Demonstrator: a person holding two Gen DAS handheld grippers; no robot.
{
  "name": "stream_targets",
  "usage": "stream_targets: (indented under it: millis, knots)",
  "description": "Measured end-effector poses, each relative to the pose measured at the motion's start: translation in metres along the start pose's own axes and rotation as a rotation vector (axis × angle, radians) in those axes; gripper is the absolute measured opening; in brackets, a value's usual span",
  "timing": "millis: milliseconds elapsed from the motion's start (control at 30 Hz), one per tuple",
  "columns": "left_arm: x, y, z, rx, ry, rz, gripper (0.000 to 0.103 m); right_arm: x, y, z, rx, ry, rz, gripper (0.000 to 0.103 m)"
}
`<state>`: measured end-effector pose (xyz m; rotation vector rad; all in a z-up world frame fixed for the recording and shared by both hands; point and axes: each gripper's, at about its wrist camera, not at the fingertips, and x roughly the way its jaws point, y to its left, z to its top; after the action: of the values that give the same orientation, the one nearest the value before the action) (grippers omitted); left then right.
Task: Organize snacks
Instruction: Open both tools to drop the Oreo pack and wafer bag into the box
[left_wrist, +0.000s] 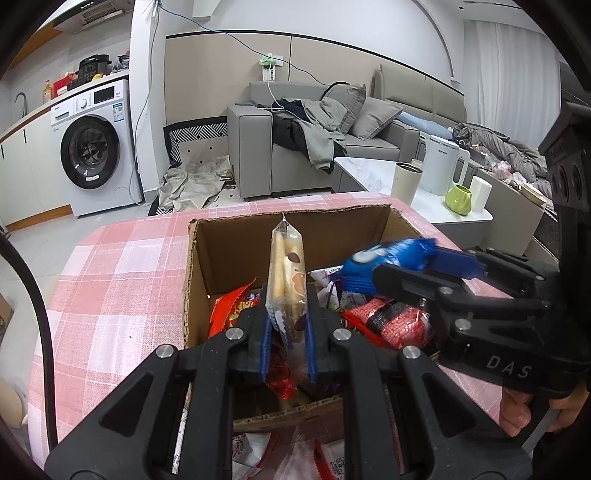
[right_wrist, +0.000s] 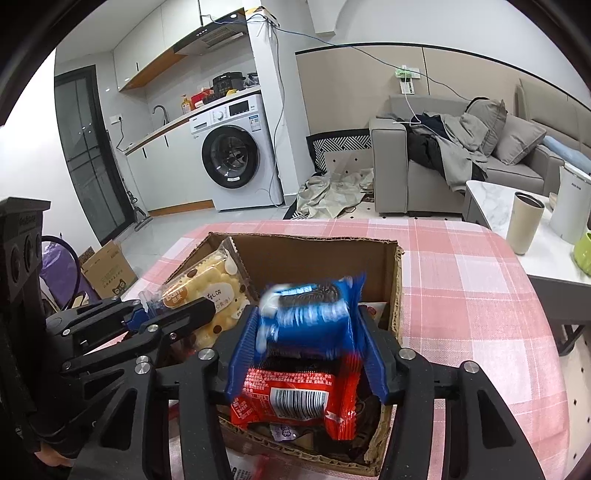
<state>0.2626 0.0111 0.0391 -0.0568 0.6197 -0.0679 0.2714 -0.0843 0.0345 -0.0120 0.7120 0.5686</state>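
Observation:
An open cardboard box (left_wrist: 295, 229) (right_wrist: 317, 254) stands on the pink checked table and holds several snack packs, among them red ones (left_wrist: 399, 321) (right_wrist: 295, 398). My left gripper (left_wrist: 287, 332) (right_wrist: 173, 314) is shut on a clear pack of cream-coloured biscuits (left_wrist: 286, 269) (right_wrist: 207, 295), held upright over the box's left side. My right gripper (right_wrist: 306, 350) (left_wrist: 424, 266) is shut on a blue cookie pack (right_wrist: 310, 314) (left_wrist: 388, 258), held over the box's right side. The blue pack is blurred.
The table with the pink checked cloth (left_wrist: 118, 288) (right_wrist: 472, 295) carries the box. More snack wrappers (left_wrist: 258, 454) lie at the near edge. A low white table with a beige cup (left_wrist: 406, 181), a white kettle (left_wrist: 443, 166) and a green mug (left_wrist: 460, 199) stands to the right. A sofa (left_wrist: 314, 155) and washing machine (left_wrist: 96, 147) are behind.

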Motion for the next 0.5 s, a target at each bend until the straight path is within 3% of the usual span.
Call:
stream_targets:
  millis: [67,133,200,267,400,467,500]
  knots:
    - [-0.001,-0.001,0.001,0.007,0.001,0.005,0.013,-0.003,0.001,-0.002,-0.008,-0.004,-0.006,0.059]
    - [-0.004,-0.002,0.001,0.012,-0.004,0.005,0.017,-0.011,0.002,-0.004,-0.015,-0.031,-0.009,0.076]
    - [-0.009,-0.001,0.001,0.004,-0.011,-0.003,0.025,-0.021,0.0,-0.005,-0.013,-0.07,-0.013,0.083]
    - [-0.013,0.0,0.001,-0.002,-0.012,-0.014,0.042,-0.029,-0.003,-0.006,-0.013,-0.081,-0.017,0.088]
    - [-0.025,-0.002,0.0,0.0,-0.027,-0.022,0.059,-0.041,-0.013,-0.009,0.01,-0.095,-0.014,0.1]
    - [-0.031,-0.005,-0.001,-0.003,-0.03,-0.009,0.075,-0.045,-0.018,-0.011,0.028,-0.103,-0.005,0.102]
    - [-0.035,-0.005,-0.002,-0.006,-0.035,0.003,0.078,-0.047,-0.021,-0.012,0.038,-0.106,0.004,0.102]
